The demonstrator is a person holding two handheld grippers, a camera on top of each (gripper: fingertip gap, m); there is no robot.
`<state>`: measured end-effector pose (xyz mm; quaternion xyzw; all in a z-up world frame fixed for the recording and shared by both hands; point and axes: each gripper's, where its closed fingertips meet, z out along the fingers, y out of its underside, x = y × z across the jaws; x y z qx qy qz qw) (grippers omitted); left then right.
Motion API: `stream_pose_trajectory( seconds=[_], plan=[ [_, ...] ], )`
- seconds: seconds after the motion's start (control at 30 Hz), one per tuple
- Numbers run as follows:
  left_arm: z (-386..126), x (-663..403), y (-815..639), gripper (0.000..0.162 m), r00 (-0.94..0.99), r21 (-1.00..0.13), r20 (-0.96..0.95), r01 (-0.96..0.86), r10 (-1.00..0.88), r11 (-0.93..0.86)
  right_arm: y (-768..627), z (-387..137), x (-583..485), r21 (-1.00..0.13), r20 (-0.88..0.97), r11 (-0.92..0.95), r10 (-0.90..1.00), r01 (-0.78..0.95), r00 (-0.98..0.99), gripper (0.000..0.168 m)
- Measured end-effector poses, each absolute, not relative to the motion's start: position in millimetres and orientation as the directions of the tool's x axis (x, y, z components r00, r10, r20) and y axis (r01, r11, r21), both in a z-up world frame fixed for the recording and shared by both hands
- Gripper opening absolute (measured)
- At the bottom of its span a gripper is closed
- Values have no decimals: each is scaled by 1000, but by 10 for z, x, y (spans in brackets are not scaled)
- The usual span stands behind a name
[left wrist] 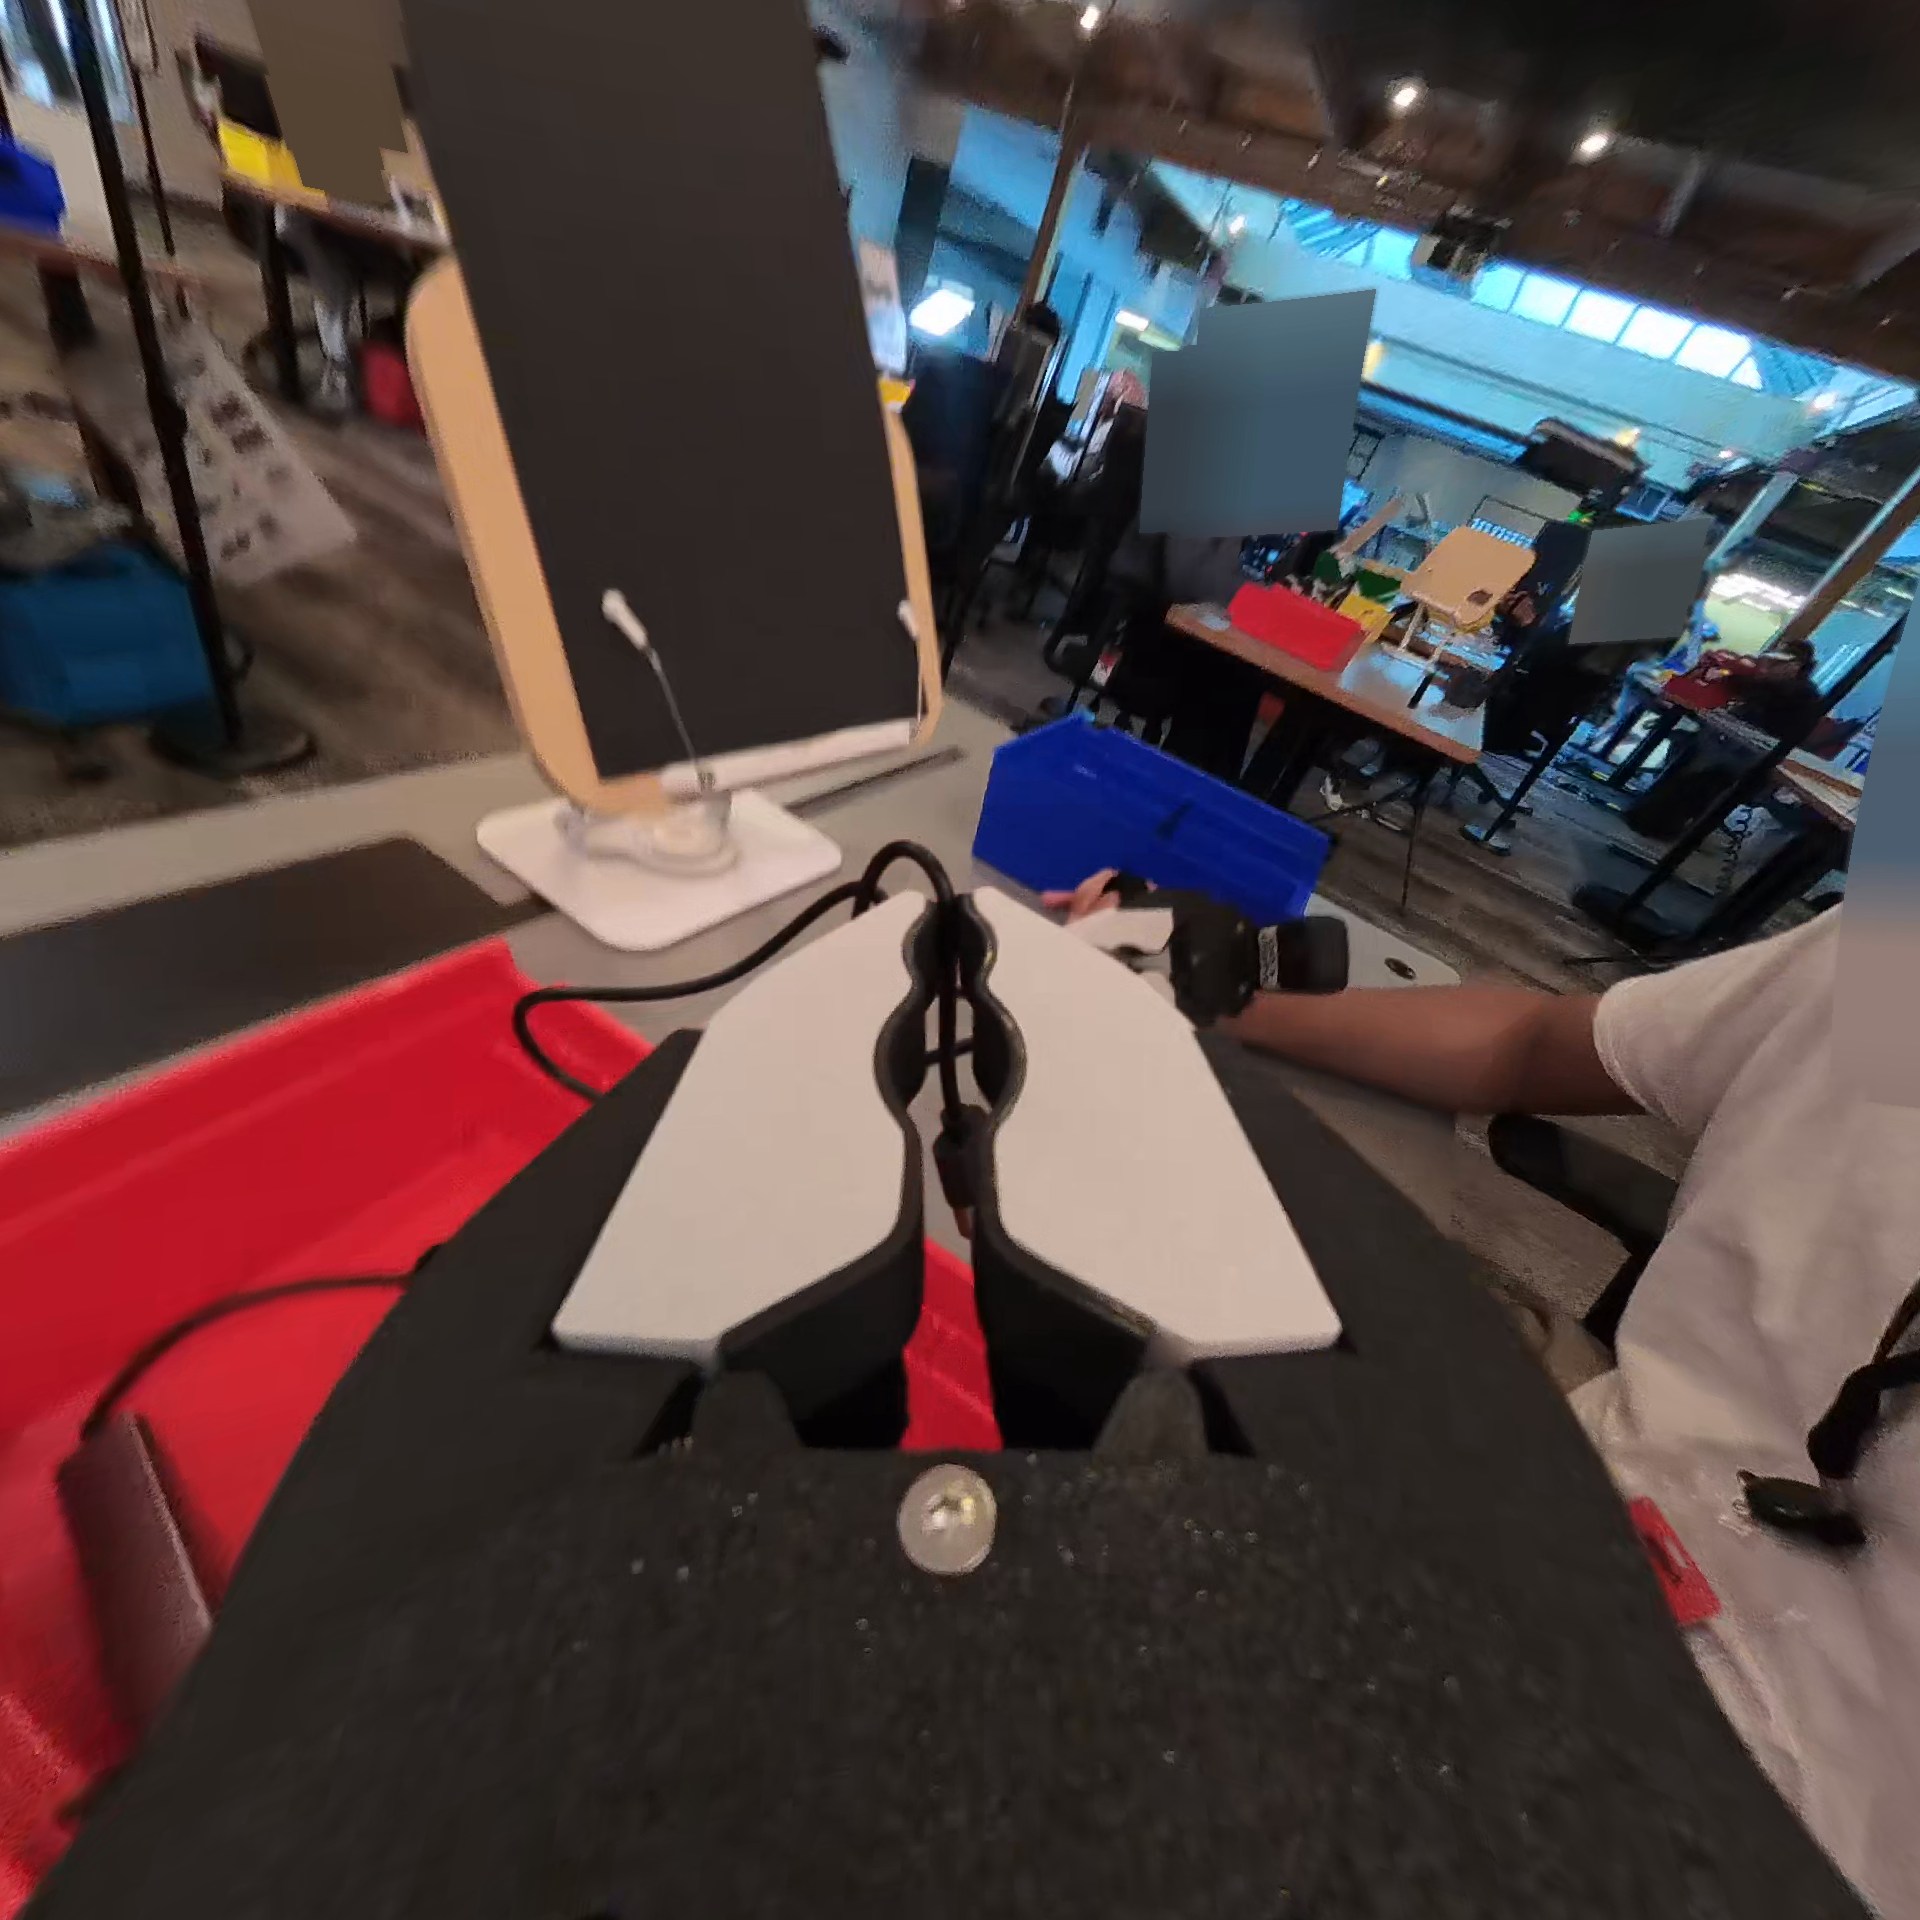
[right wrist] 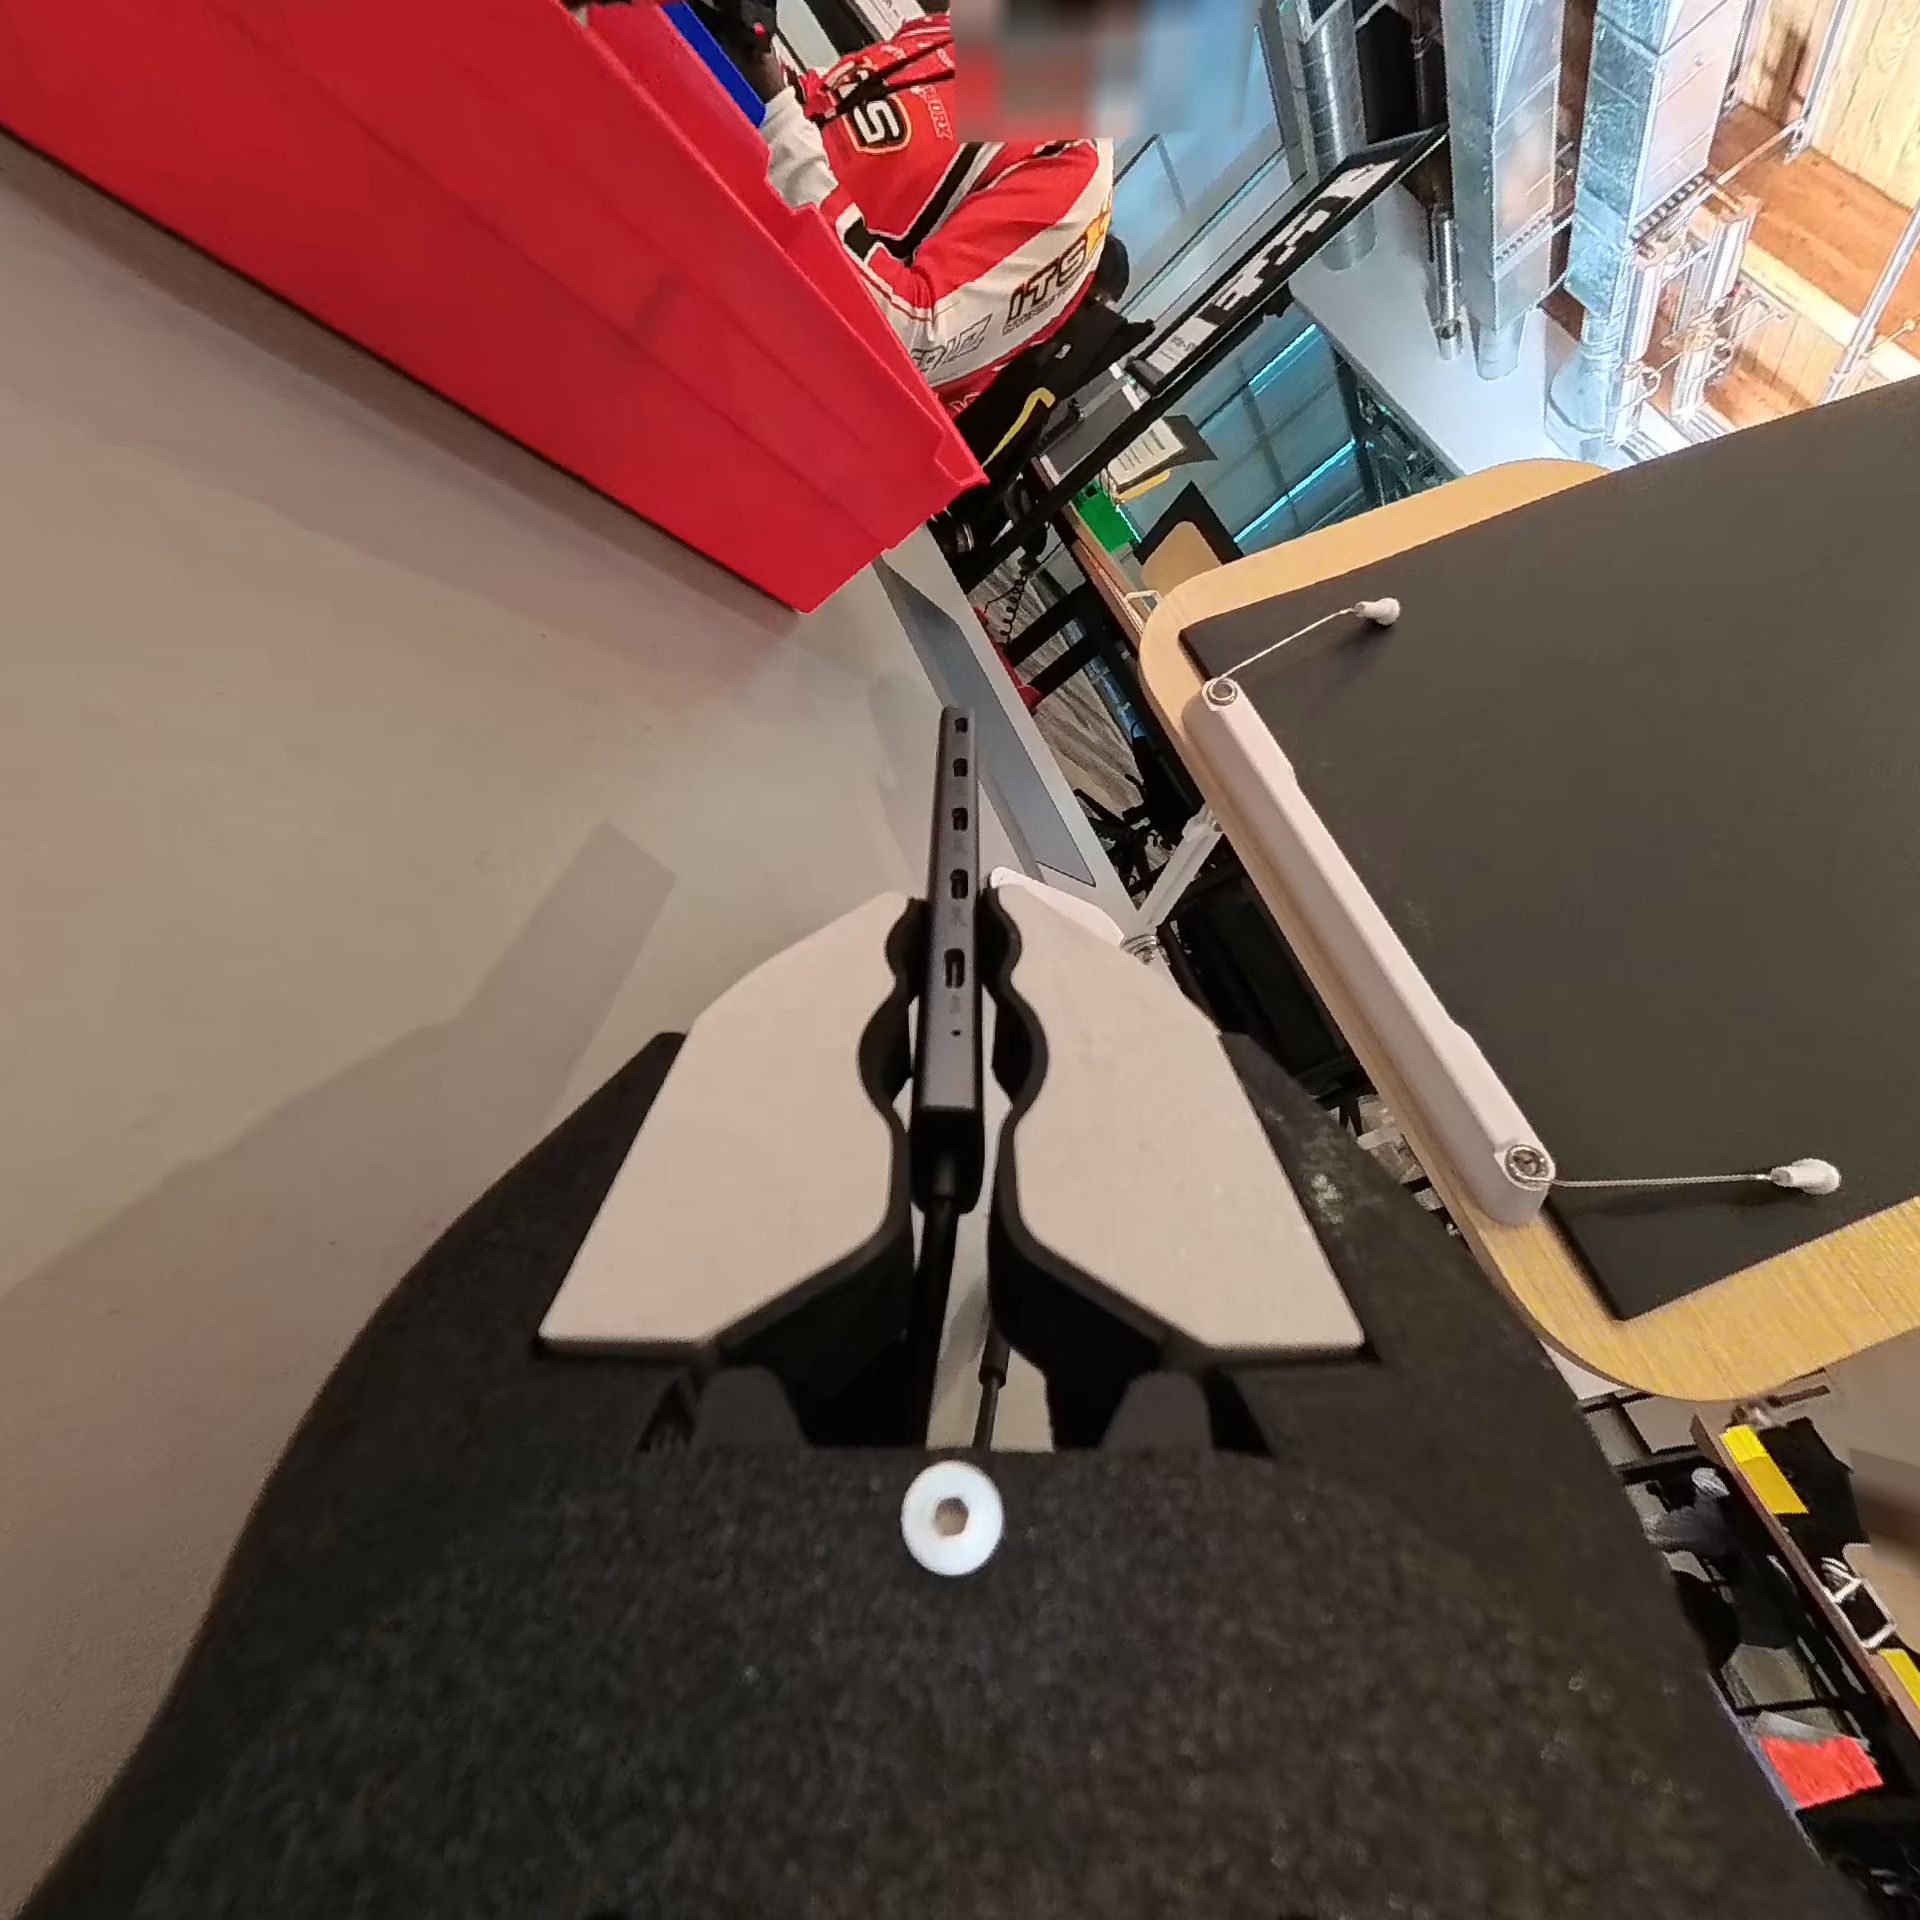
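Pinching thin black cable (left wrist: 951, 997), left claw (left wrist: 948, 935) hangs over red bin (left wrist: 260, 1143); right claw (right wrist: 951, 935) clamps slim dark port hub (right wrist: 956, 914) edgewise, ports exposed, above grey counter (right wrist: 312, 727).

Left gripper (left wrist: 951, 925) fingers (left wrist: 790, 1122) clamping black cable (left wrist: 665, 987), over red bin (left wrist: 260, 1164)
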<state>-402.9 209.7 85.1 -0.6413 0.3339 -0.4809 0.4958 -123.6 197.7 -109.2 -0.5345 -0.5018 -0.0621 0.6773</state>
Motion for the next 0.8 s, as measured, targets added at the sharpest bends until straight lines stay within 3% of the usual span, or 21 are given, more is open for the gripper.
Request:
stream_pose_trajectory(
  seconds=[0.27, 0.43, 0.57, 0.67, 0.8],
  plan=[
    [1387, -3979, 2090, 2, 382, -997, -7, -73, -924, -23, 1972, -1065, -1230, -671, 739, 424, 451, 609, 500, 10],
    [1709, -3845, 2092, 2, 464, -949, -295, -245, -835, 200, 1978, -1042, -1210, -685, 727, 420, 453, 596, 516, 10],
    [2037, -3507, 1775, 2, 375, -965, -255, -150, -891, 213, 1988, -1015, -1188, -696, 717, 416, 449, 585, 534, 10],
    [1858, -3121, 1477, 2, 285, -971, -215, -167, -934, 173, 2010, -974, -1146, -717, 697, 407, 445, 566, 563, 10],
    [1200, -2560, 1025, 2, 159, -965, -159, -232, -974, 120, 2047, -922, -1070, -758, 652, 385, 449, 526, 611, 9]
  ],
)
